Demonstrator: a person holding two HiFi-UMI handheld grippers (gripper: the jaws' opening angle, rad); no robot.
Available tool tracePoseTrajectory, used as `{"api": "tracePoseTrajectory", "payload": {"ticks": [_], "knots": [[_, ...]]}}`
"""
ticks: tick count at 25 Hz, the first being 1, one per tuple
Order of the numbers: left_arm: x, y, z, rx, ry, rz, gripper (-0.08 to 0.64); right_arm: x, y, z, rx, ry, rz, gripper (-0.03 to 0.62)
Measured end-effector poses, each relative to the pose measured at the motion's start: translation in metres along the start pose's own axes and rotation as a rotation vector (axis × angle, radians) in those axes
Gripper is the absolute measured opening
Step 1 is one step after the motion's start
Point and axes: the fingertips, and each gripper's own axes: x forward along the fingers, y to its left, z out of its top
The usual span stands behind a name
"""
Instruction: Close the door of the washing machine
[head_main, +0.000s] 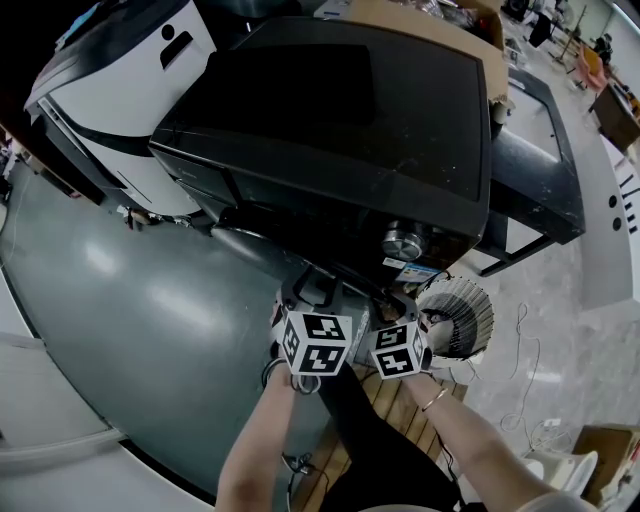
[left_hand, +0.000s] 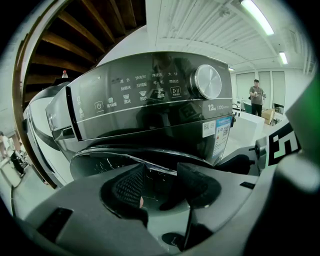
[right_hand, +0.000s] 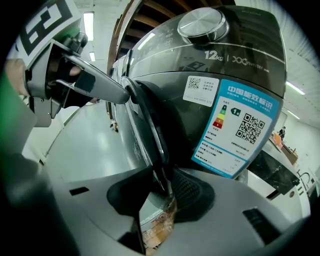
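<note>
A dark front-loading washing machine (head_main: 330, 110) fills all three views, its silver knob (head_main: 402, 243) on the control panel (left_hand: 150, 100). Both grippers sit side by side just under that panel, at the round door's upper edge. In the right gripper view the door's rim (right_hand: 150, 125) runs down between the jaws of my right gripper (right_hand: 162, 190), and both pads lie against it. My left gripper (left_hand: 160, 182) stands with its pads apart and nothing pinched; the rim (left_hand: 125, 150) crosses behind them. One left finger (right_hand: 105, 87) reaches to the rim. I cannot tell whether the door is latched.
A white machine (head_main: 120, 70) stands to the left, a black table (head_main: 540, 170) to the right. A pale ribbed round thing (head_main: 460, 315) lies by my right hand over a wooden pallet (head_main: 400, 400). A blue energy label (right_hand: 237, 130) is stuck on the machine's front. A person (left_hand: 256, 97) stands far off.
</note>
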Motion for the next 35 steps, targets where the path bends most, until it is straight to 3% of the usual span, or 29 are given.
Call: {"api": "tracePoseTrajectory", "payload": {"ticks": [19,35], "knots": [[-0.033,0.005,-0.01,-0.029,0.01,0.037,0.224,-0.035,0.011,0.011,0.017,-0.052,0.009,0.112],[-0.153,0.01,-0.044,-0.159,0.017,0.18,0.222,-0.13,0.065,0.046,0.036,-0.174,0.126,0.078]]}}
